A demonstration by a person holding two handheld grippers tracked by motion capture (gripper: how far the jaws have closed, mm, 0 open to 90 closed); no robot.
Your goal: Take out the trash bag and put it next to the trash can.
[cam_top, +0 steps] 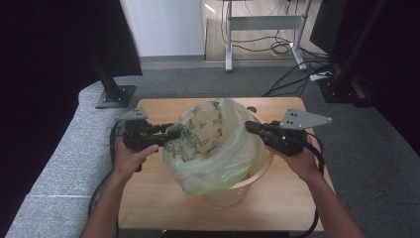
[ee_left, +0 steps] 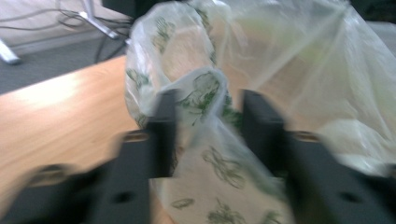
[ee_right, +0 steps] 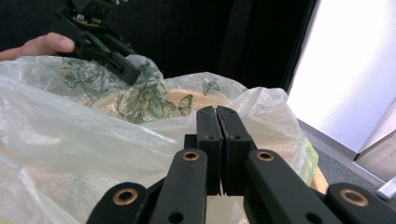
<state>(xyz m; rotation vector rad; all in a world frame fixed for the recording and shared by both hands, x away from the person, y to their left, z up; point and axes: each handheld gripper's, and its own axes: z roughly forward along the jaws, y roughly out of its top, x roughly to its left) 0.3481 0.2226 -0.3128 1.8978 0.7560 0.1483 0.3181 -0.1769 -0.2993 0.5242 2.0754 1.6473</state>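
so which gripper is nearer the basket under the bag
Right. The right gripper is at the bag's rim just above the basket edge; the left gripper is at the bag's far side, off the basket.

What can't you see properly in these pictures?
- Inside of the plastic bag: high view, hidden by its own cloudy film.
- Most of the basket: high view, covered by the bag.
- Left claw: left gripper view, motion-blurred, so its hold on the bag is unclear.
- Film pinched by the right claw: right gripper view, hidden between the shut jaws.
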